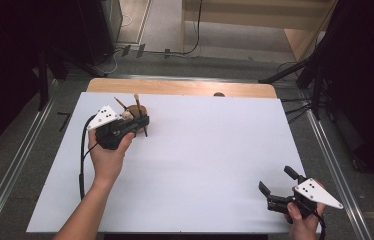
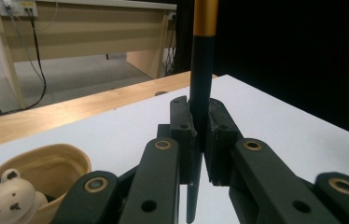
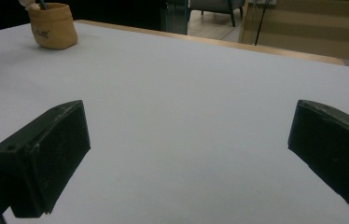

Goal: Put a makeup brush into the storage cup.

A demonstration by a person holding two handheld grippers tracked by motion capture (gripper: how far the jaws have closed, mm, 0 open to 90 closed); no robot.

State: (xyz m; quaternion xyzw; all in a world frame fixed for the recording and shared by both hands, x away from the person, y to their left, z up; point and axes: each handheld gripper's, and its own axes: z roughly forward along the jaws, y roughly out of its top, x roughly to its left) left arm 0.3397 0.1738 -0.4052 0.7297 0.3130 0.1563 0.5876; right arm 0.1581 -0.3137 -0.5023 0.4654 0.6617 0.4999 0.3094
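High view: the left gripper [image 1: 134, 121] sits at the far left of the white table [image 1: 200, 165], directly beside the tan holder [image 1: 136, 111], its jaws clamped on a dark brush [image 1: 140, 114] that stands nearly upright. A second brush [image 1: 120, 103] leans out of the holder just behind the gripper. The right gripper [image 1: 276, 183] hovers well apart at the near right corner, jaws spread wide and holding nothing. The step in hand is judged to be moving the gripped brush in or out of the holder; a straight vertical travel keeps the handle clear of the holder rim and of the leaning brush.

Left gripper view: the brush [image 2: 199, 93] rises between the pads [image 2: 182, 130], gripped on its black handle below the gold ferrule [image 2: 205, 16]. The holder [image 2: 46, 168], with a small bear figure [image 2: 9, 200] on its rim, lies below and left of the jaws. Grip pressure should stay steady so the handle does not tilt.

Right gripper view: the holder [image 3: 52, 25] stands far ahead, left of the jaws. Faint writing marks its side, too small to read
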